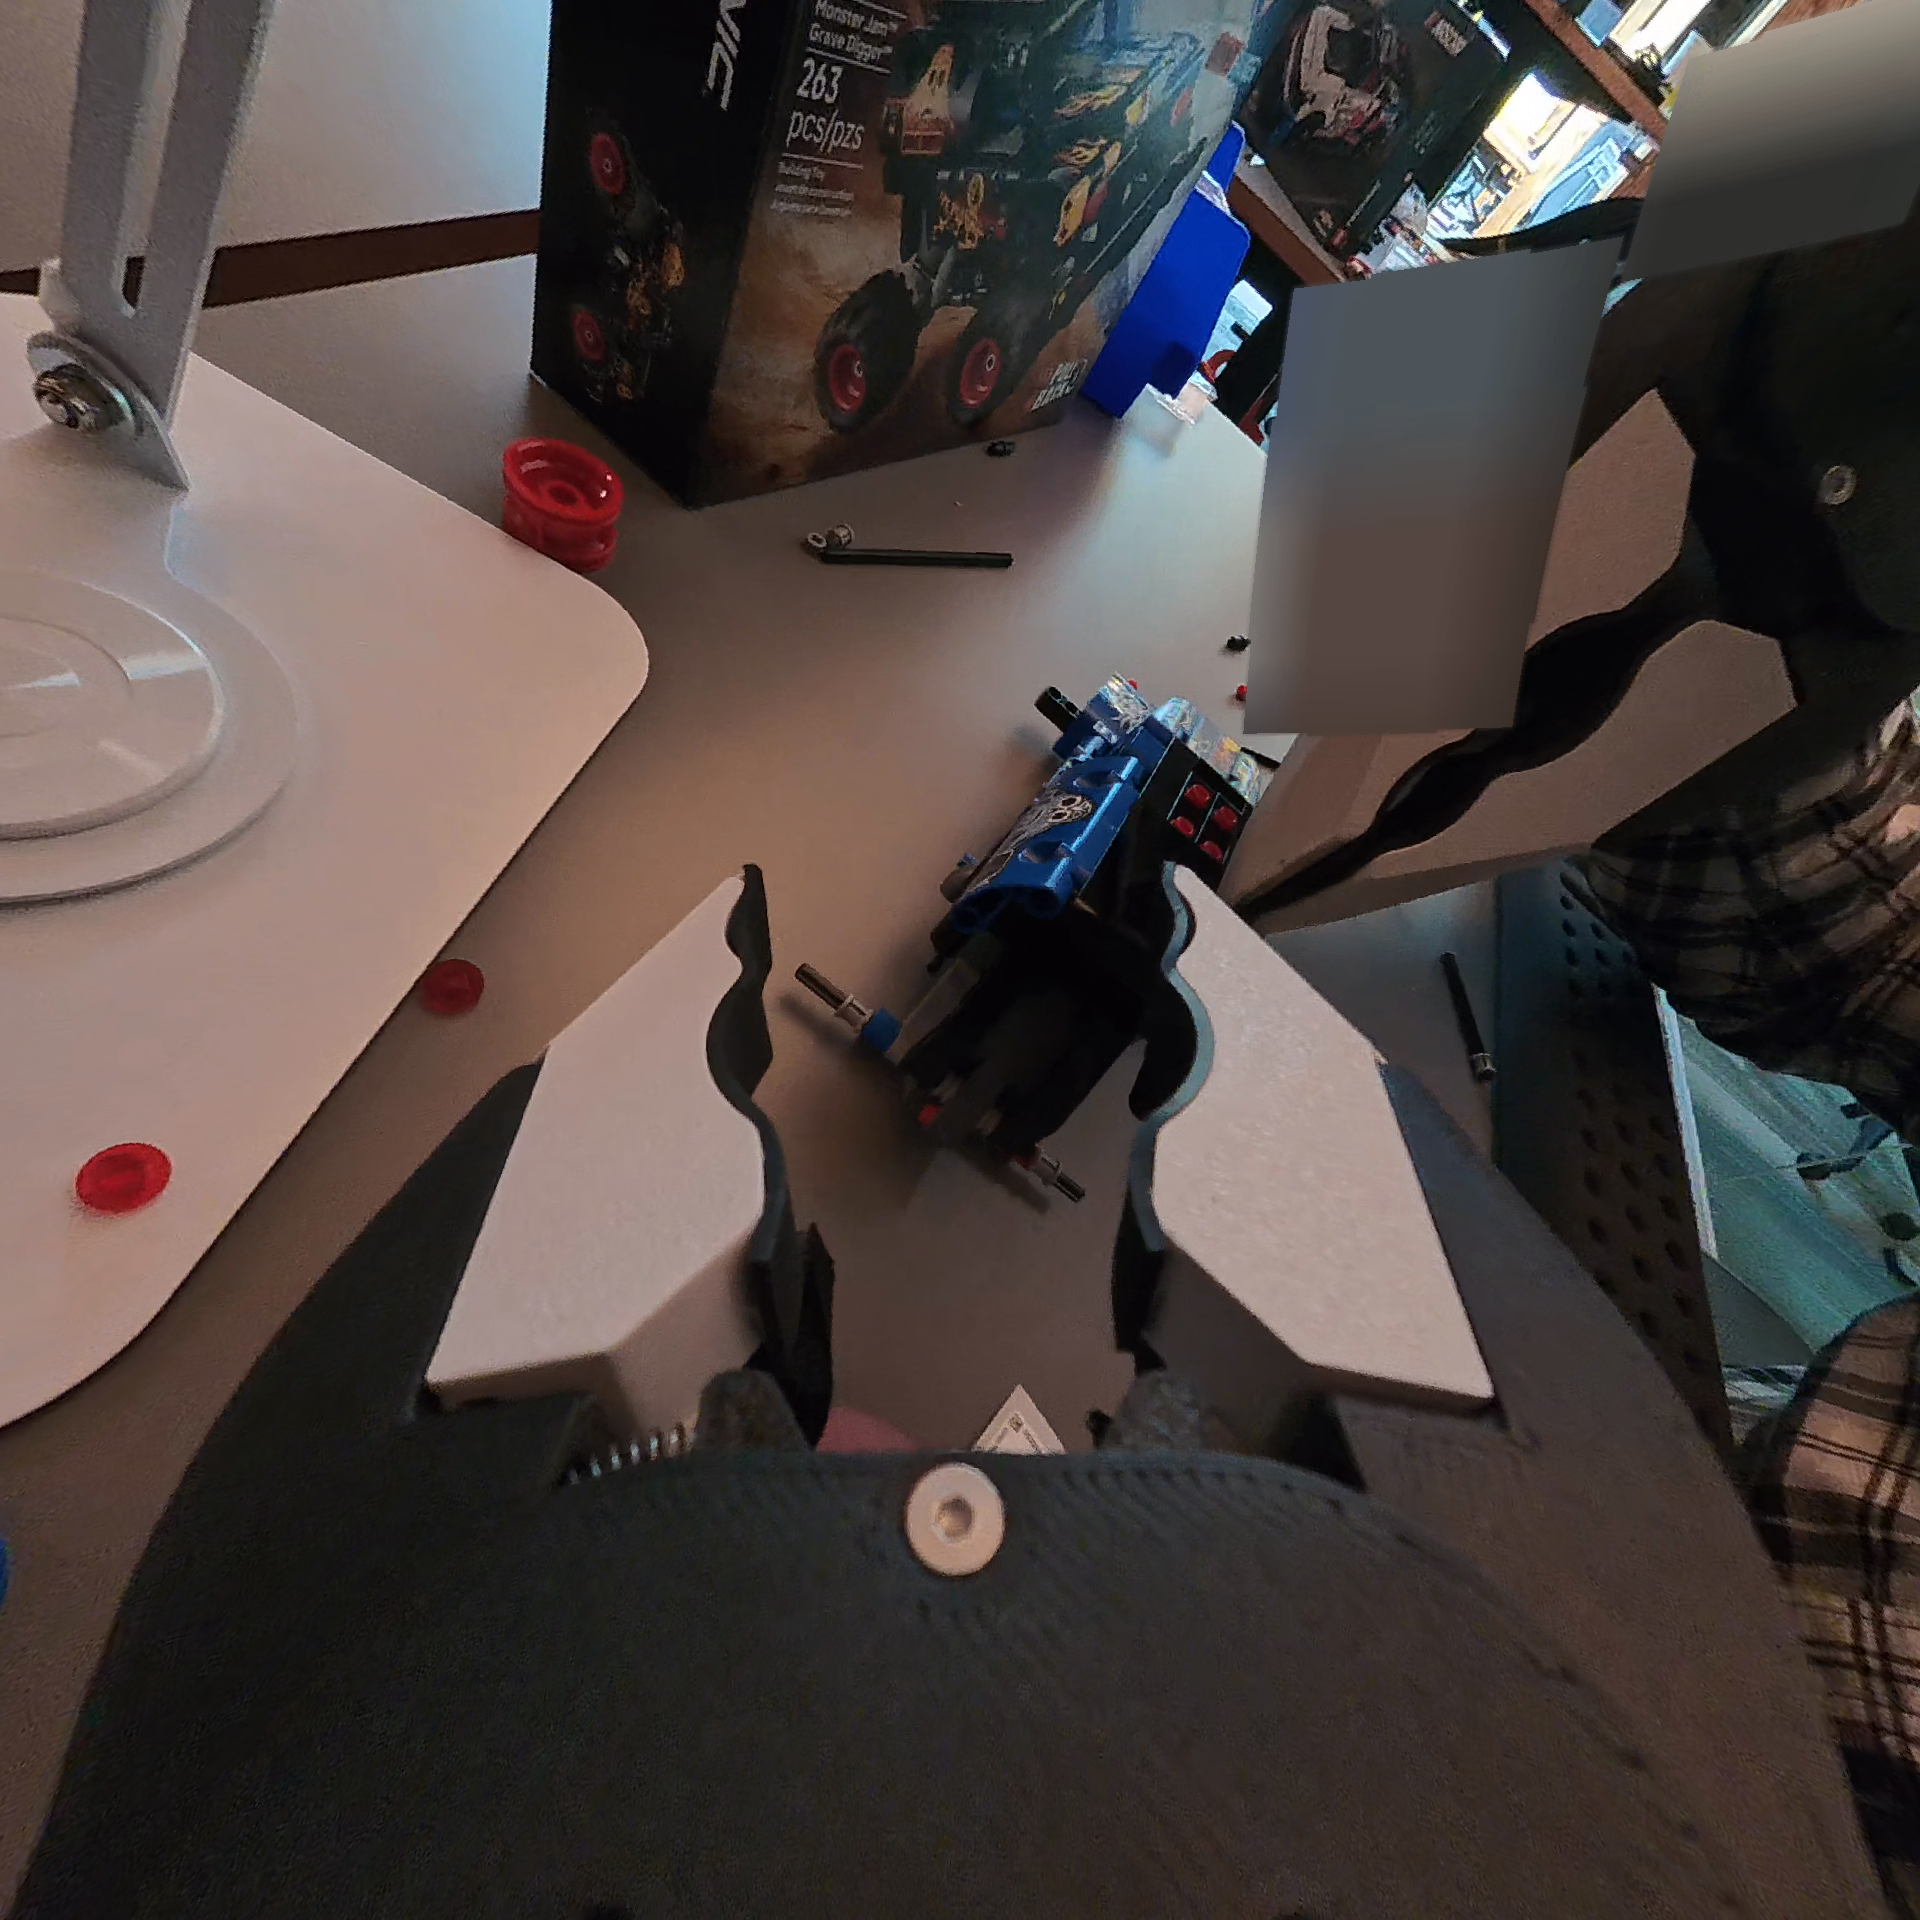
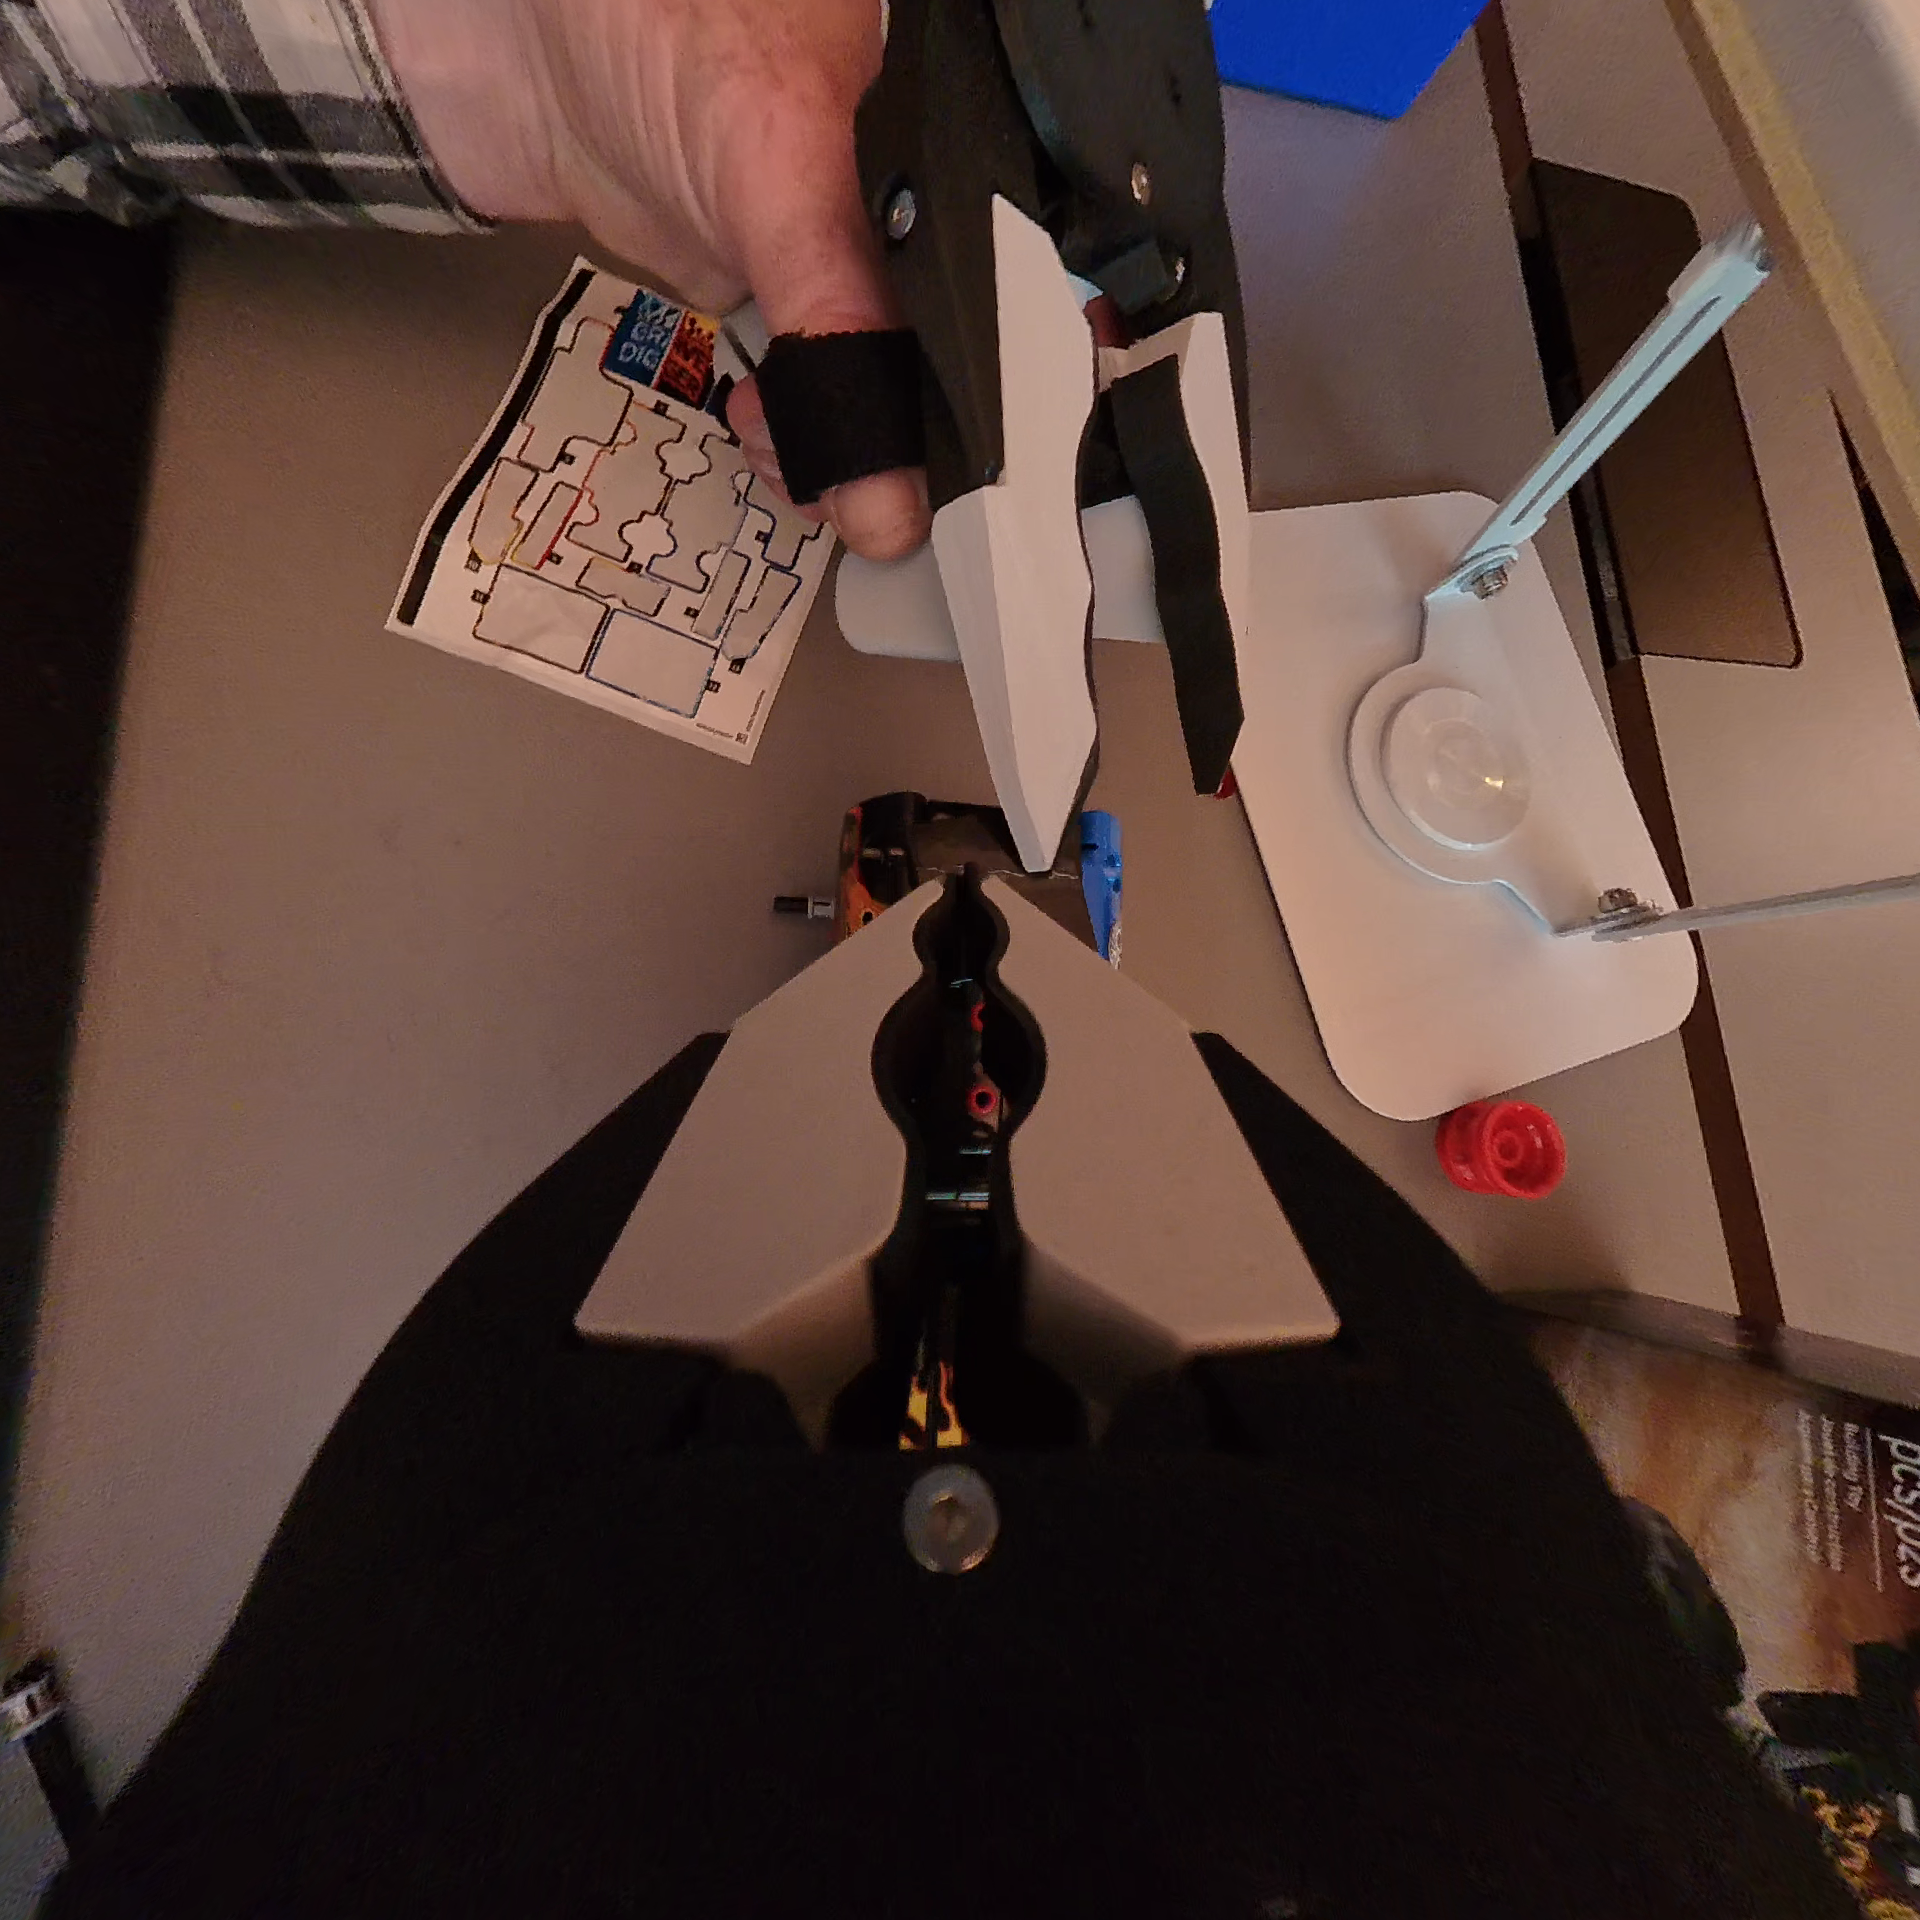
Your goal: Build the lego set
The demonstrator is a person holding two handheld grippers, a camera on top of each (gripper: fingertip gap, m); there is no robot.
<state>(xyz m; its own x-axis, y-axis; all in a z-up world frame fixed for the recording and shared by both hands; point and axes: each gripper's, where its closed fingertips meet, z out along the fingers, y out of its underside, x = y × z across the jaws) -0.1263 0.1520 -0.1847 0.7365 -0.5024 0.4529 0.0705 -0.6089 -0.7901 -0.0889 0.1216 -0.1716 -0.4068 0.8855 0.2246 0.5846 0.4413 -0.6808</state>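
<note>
A partly built blue and black lego truck body (image 1: 1049,831) lies on the grey table. My left gripper (image 1: 966,883) is open, with the model between its fingertips and close to the right finger. My right gripper (image 2: 966,881) is shut on the model's black end; red pins and a flame sticker (image 2: 930,1403) show between its jaws. The model (image 2: 883,847) sticks out past the fingertips. In the right wrist view the left gripper (image 2: 1127,821) comes down from above, open, held by a hand. In the left wrist view the right gripper (image 1: 1507,727) reaches in from the right.
The set's box (image 1: 831,239) stands behind. A red wheel hub (image 1: 561,504) lies beside it, and shows in the right wrist view (image 2: 1501,1148). A white stand base (image 1: 312,831) carries two red round studs (image 1: 450,984). Black axles (image 1: 914,558) lie loose. A sticker sheet (image 2: 623,520) lies flat.
</note>
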